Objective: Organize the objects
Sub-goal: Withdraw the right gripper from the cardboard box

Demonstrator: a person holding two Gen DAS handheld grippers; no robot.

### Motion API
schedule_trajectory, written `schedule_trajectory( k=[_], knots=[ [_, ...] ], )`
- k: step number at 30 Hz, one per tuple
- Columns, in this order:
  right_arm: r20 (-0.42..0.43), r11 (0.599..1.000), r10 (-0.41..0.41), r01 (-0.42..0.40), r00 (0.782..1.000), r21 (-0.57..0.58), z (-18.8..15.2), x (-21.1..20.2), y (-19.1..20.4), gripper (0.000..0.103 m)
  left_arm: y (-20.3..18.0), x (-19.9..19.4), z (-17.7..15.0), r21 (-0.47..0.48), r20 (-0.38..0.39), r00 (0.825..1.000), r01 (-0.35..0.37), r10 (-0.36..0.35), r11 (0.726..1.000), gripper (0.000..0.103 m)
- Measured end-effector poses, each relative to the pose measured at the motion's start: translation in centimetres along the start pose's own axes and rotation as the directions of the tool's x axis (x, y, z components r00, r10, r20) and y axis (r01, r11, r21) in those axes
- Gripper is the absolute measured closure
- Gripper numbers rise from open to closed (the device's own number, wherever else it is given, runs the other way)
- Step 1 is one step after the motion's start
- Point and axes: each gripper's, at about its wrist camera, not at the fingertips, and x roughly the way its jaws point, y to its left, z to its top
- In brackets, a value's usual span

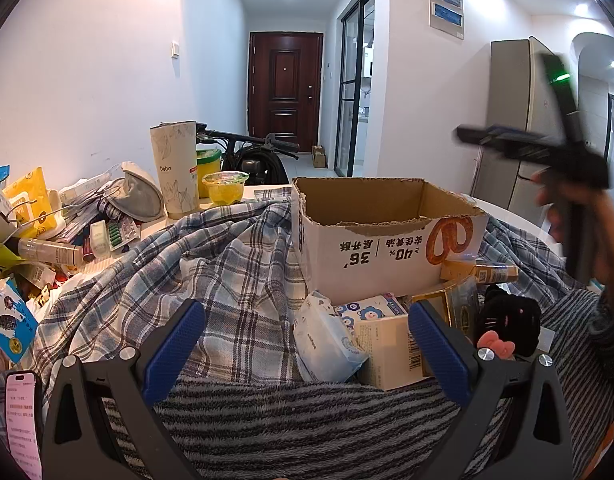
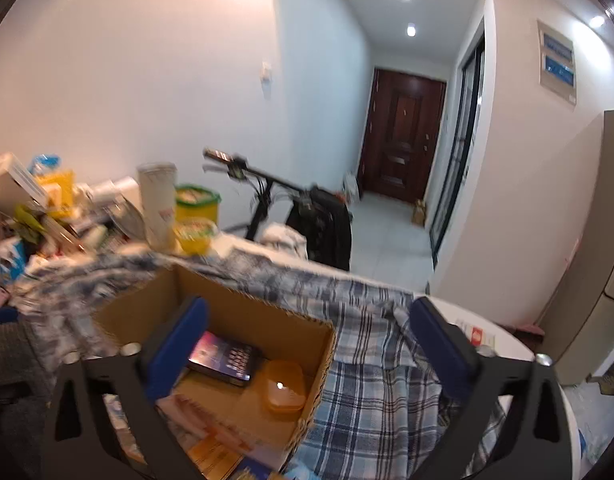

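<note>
The left gripper [image 1: 307, 344] hangs low over the near edge of the table, jaws spread and holding nothing. Directly between and just beyond its pads lie the loose items still to be sorted: a pale blue tissue pack [image 1: 327, 344], a small white carton [image 1: 391, 354] and, to the right of that, a black plush toy [image 1: 507, 324]. All rest on the plaid cloth [image 1: 211, 280] against the near wall of the cardboard box [image 1: 387, 236].

The right gripper [image 2: 307, 344] is held above that same box (seen there as [image 2: 235, 320]), jaws spread wide with nothing between the pads. Below it, on the box floor, lie a dark flat packet [image 2: 227, 358] and an orange lid-like container [image 2: 285, 386].

Judgement: the left hand is the nearer one to the remaining items. The tissue pack lies ahead of and slightly below its jaws, long axis running roughly away from the camera, so a short forward and downward reach should bracket it across its narrow width. The box opening lies beyond and above (a lift over the near wall is required).

Farther off, the left far corner of the table carries a dense clutter around a tall cup [image 1: 175, 168].
</note>
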Motion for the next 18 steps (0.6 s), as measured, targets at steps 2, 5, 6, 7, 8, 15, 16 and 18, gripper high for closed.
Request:
schedule_trajectory(
  k=[2,5,6,7,8,15,16,18],
  knots=[
    [0.036,1.0,0.011,-0.011,0.999,-0.006,0.4,-2.8,0.0,0.0,-0.1,0.0,0.0,0.0,-0.001,1.0,0.0,0.0,1.0,0.0],
    [0.081,0.999,0.017,-0.015,0.997,-0.029,0.6,-7.1,-0.2,0.0,0.1,0.0,0.0,0.0,0.001,1.0,0.0,0.0,1.0,0.0],
    [0.102,0.999,0.015,-0.012,0.995,-0.032,0.7,-8.5,-0.3,0.0,0.1,0.0,0.0,0.0,0.001,1.0,-0.001,0.001,1.0,0.0],
    [0.122,1.0,0.011,-0.008,0.992,-0.03,0.6,-9.9,-0.5,0.0,0.1,0.0,0.0,0.0,0.003,1.0,-0.001,0.001,1.0,0.0],
    [0.135,1.0,0.009,-0.006,0.991,-0.025,0.6,-11.2,-0.8,0.0,0.1,-0.1,0.0,0.001,0.003,1.0,-0.001,0.001,1.0,0.0],
    [0.143,1.0,0.008,-0.008,0.99,-0.001,-1.5,-17.4,-0.9,0.0,0.2,-0.1,0.0,-0.004,0.003,1.0,-0.001,0.001,1.0,0.0],
    [0.134,1.0,0.008,-0.009,0.991,0.006,-2.3,-17.7,-0.8,0.0,0.2,-0.1,0.0,-0.005,0.002,1.0,-0.001,0.001,1.0,0.0],
    [0.114,0.999,0.01,-0.014,0.993,0.029,-3.9,-17.6,-0.9,0.0,0.3,-0.1,0.0,-0.006,-0.001,1.0,-0.002,0.002,1.0,0.0]
  ],
)
